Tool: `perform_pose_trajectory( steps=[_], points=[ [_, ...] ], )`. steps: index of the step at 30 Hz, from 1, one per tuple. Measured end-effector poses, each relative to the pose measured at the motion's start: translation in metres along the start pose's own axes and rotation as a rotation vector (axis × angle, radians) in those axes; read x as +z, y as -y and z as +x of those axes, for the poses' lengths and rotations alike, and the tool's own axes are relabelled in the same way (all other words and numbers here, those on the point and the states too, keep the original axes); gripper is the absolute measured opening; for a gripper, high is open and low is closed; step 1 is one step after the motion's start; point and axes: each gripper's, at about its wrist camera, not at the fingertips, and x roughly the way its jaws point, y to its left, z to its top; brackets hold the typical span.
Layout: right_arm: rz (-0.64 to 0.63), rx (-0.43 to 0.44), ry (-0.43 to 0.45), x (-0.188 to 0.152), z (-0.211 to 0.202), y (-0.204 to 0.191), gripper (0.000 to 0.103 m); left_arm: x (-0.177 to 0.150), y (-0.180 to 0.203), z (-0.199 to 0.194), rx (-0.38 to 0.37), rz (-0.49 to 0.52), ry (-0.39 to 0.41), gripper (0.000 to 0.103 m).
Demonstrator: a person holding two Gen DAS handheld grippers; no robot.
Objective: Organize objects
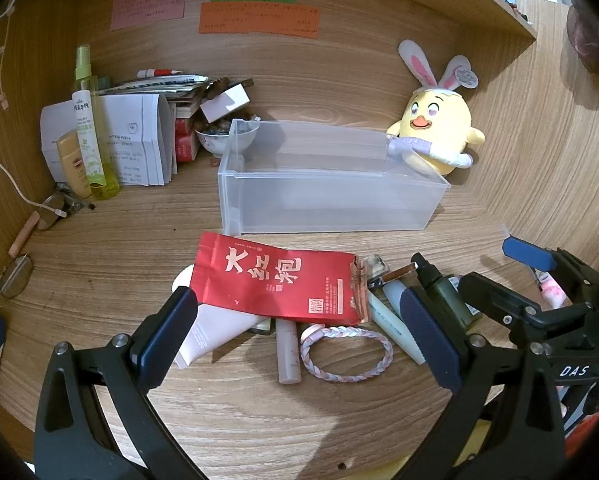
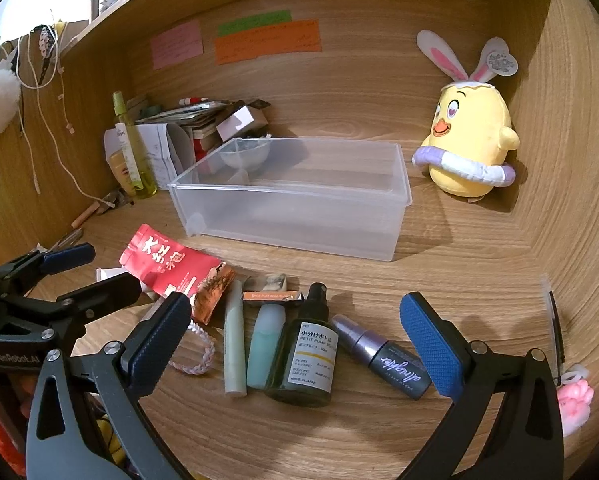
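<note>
On the desk point(image 2: 459, 264) sits a clear box point(image 2: 295, 196), nothing inside. Only the right view shows a purple bottle point(image 2: 379, 354). Each hand-held gripper, left point(image 1: 299, 332) and right point(image 2: 295, 344), gapes wide, holding nothing.

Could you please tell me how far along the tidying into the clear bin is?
Nothing looks done: the bin holds nothing. Both hand-held grippers, left and right, are open and hold nothing. Left: the red pouch, bracelet, green bottle, purple bottle and tubes on the desk.

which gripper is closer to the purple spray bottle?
Right. The right gripper straddles the row holding the purple spray bottle, its right finger beside it. The left gripper is over the red tea packet.
</note>
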Motion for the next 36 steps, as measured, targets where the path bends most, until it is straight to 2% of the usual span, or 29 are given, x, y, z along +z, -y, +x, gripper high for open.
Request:
perform_pose_trajectory(
  steps=[10,18,22,24,26,30,32,36],
  points=[
    [0.024,0.021,0.026,0.001,-0.002,0.010,0.103,0.001,-0.010,-0.004,-0.028,0.000,0.034,0.103],
    [0.064,0.003,0.015,-0.001,-0.002,0.033,0.099,0.004,-0.024,-0.011,0.020,-0.010,0.070,0.102],
    [0.054,-0.040,-0.004,-0.004,0.000,0.042,0.093,0.002,-0.035,-0.011,0.044,-0.025,0.065,0.102],
    [0.059,-0.057,-0.019,-0.006,0.003,0.049,0.088,0.000,-0.042,-0.009,0.054,-0.037,0.052,0.091],
    [0.062,-0.062,-0.032,-0.008,0.004,0.053,0.083,-0.001,-0.049,-0.006,0.060,-0.048,0.027,0.088],
    [0.065,-0.095,-0.065,-0.014,0.009,0.061,0.077,-0.008,-0.061,0.000,0.069,-0.078,-0.012,0.088],
    [0.062,-0.106,-0.080,-0.017,0.011,0.064,0.066,-0.013,-0.067,0.005,0.064,-0.087,-0.036,0.088],
    [0.071,-0.102,-0.116,-0.023,0.016,0.070,0.058,-0.020,-0.075,0.016,0.054,-0.106,-0.085,0.088]
  ],
)
